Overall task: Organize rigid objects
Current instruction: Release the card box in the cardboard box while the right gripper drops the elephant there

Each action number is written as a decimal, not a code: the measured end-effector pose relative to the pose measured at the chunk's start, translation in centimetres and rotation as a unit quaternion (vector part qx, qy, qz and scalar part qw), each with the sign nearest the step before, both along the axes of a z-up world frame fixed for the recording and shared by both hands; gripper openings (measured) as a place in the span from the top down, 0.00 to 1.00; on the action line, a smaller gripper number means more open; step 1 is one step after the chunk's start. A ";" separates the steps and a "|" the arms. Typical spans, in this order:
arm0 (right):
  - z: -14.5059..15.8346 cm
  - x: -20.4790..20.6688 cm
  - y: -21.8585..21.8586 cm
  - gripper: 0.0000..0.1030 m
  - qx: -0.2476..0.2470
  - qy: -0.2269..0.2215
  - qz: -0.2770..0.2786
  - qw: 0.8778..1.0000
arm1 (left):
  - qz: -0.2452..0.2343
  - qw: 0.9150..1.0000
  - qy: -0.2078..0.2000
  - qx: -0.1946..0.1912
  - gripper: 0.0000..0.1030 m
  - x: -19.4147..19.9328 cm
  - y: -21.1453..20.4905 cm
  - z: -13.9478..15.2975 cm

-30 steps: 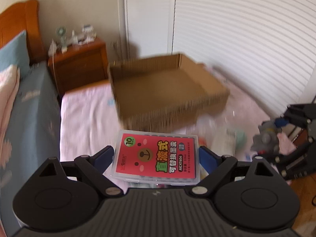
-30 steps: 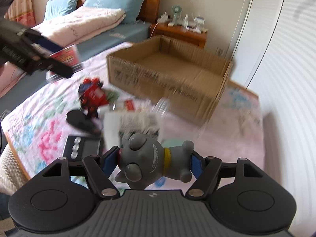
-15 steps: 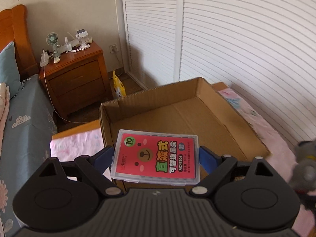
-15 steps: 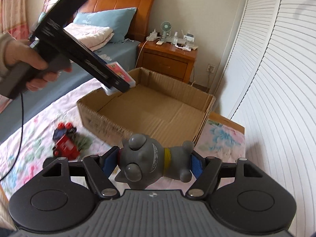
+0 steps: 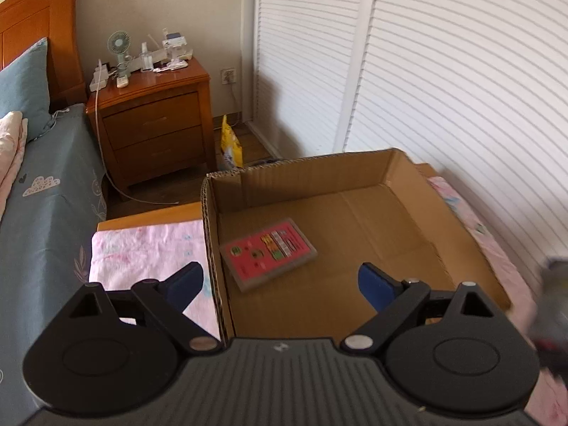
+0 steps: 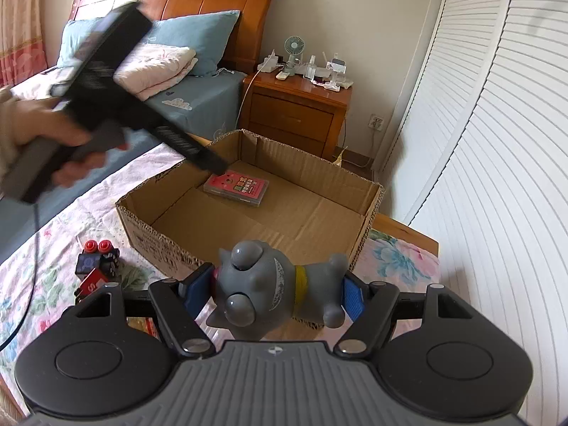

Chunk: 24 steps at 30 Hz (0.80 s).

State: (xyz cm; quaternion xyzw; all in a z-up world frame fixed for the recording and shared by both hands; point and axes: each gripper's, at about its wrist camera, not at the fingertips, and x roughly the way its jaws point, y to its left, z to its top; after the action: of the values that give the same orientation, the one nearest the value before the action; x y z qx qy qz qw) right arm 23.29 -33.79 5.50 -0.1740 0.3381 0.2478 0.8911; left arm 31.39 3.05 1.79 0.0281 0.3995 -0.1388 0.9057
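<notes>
The shallow brown cardboard box sits on the flowered pink bedspread, its low walls open upward and most of its floor bare. The flat red-labelled plastic case lies near the left wall. Above that wall the left gripper has just been opening, jaws apart with nothing between them. Only the right wrist view shows the right gripper clamped on the grey rubber spiky toy figure before the box's near wall, and red and black toy blocks on the bedspread.
</notes>
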 end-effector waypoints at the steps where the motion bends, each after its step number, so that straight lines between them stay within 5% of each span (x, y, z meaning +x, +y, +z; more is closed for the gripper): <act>1: 0.0 0.3 0.2 0.25 -0.001 0.000 0.000 1.000 | -0.003 1.000 -0.003 0.000 0.09 -0.9 0.3 0.3; 10: 0.5 5.2 2.3 0.25 -0.009 0.016 -0.006 1.000 | -0.003 0.997 -0.053 0.049 0.07 -8.4 1.5 2.3; 21: 0.2 13.2 5.2 0.24 -0.034 0.030 -0.050 0.998 | 0.033 0.996 -0.062 0.050 0.07 -14.1 4.2 0.4; 23: -0.2 14.2 5.4 0.19 -0.039 0.023 -0.066 0.997 | 0.037 0.997 -0.059 0.041 0.07 -14.7 4.8 0.1; 24: -0.3 14.4 5.6 0.08 -0.045 0.016 -0.077 0.996 | 0.038 0.997 -0.058 0.040 0.07 -14.8 5.0 0.0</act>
State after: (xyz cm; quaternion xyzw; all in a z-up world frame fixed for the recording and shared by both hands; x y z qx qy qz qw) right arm 37.70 -28.22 5.23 -0.1836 0.3755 0.1652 0.8933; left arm 16.57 8.02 1.75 0.0573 0.3525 -0.0868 0.9300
